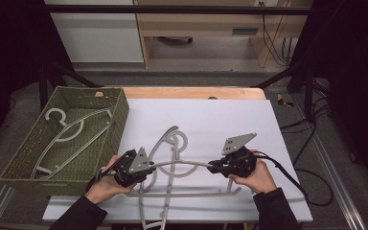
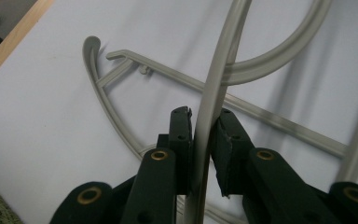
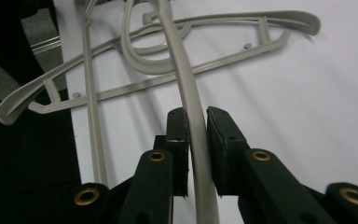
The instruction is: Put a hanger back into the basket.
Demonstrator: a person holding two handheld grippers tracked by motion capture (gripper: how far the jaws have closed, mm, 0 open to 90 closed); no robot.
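A grey plastic hanger [image 1: 182, 164] is held over the white board [image 1: 220, 120] between both grippers. My left gripper [image 1: 152, 166] is shut on the left end of its curved arm. In the left gripper view the arm [image 2: 219, 70] runs up between the pads of the left gripper [image 2: 204, 126], which press on it. My right gripper [image 1: 212, 166] is shut on the other end of the arm. In the right gripper view the right gripper's [image 3: 197, 121] pads clamp the bar [image 3: 179, 60]. Two more grey hangers [image 1: 187, 194] lie crossed on the board beneath.
A green woven basket [image 1: 120, 115] stands at the left edge of the board with one grey hanger [image 1: 72, 129] lying inside. The far and right parts of the board are bare. Black frame bars and cables run beside the table at the right [image 1: 306, 143].
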